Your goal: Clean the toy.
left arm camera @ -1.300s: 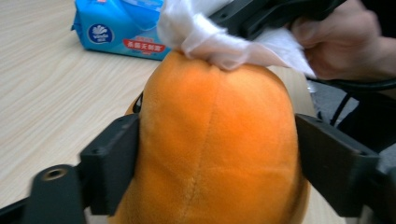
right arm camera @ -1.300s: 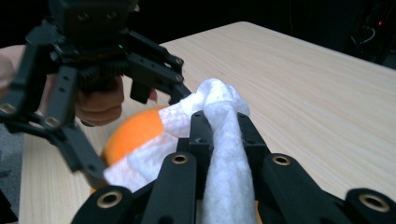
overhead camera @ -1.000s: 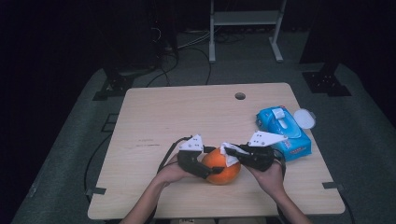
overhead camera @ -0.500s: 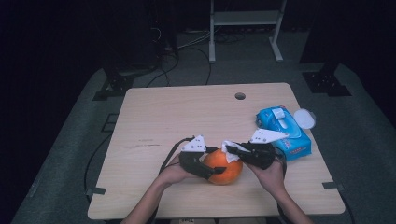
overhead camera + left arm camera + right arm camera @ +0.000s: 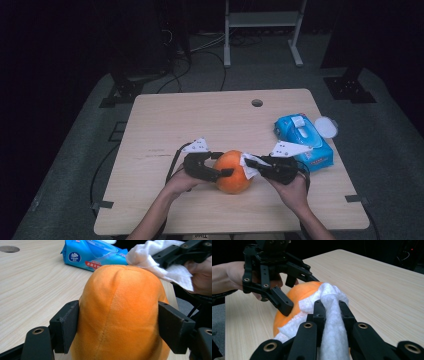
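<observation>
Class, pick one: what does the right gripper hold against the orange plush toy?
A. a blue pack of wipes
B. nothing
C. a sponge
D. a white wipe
D: the right gripper pinches a white wipe between its jaws and presses it on the orange plush toy.

You've got a fuzzy plush orange ball (image 5: 120,315), crinkly white wipe (image 5: 332,310), matt pale wood table (image 5: 200,115), glossy blue pack (image 5: 302,142).
</observation>
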The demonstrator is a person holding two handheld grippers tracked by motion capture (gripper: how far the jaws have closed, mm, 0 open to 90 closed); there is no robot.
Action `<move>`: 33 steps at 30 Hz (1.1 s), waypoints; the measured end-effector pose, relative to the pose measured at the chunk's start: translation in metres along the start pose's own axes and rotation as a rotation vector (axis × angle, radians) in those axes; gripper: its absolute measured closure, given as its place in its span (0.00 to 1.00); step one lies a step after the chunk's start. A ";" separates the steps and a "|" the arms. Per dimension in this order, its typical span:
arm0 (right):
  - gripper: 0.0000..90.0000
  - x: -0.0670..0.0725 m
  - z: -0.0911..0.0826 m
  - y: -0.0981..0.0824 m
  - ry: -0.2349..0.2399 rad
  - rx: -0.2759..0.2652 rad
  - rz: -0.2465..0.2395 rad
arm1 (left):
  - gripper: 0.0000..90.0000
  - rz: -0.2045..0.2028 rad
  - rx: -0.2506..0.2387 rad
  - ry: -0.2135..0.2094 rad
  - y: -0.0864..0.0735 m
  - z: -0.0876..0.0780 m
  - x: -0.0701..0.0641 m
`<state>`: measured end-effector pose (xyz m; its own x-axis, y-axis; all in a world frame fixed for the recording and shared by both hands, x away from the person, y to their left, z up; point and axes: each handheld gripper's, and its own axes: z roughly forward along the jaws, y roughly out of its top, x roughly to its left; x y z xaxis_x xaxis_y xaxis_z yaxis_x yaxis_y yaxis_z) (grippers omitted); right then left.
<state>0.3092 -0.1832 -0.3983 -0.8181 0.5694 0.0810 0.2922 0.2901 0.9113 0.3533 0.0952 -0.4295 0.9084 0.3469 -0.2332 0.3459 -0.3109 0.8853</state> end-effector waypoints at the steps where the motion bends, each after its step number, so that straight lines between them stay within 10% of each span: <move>1: 0.88 0.001 0.000 0.001 0.001 -0.002 -0.003 | 0.27 -0.001 -0.002 0.004 0.000 0.001 -0.001; 12: 0.88 0.016 0.008 0.009 0.042 -0.014 -0.061 | 0.26 0.064 0.018 0.008 0.005 0.014 -0.020; 17: 0.88 0.005 0.009 0.009 0.035 -0.024 -0.027 | 0.25 0.108 0.039 -0.054 0.005 0.014 -0.023; 33: 0.87 -0.007 0.002 0.000 0.007 -0.040 0.022 | 0.24 0.048 0.018 -0.049 0.002 0.005 -0.009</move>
<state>0.3156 -0.1857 -0.3996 -0.8151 0.5699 0.1040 0.2905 0.2467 0.9245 0.3469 0.0867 -0.4279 0.9344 0.2876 -0.2100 0.3050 -0.3421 0.8888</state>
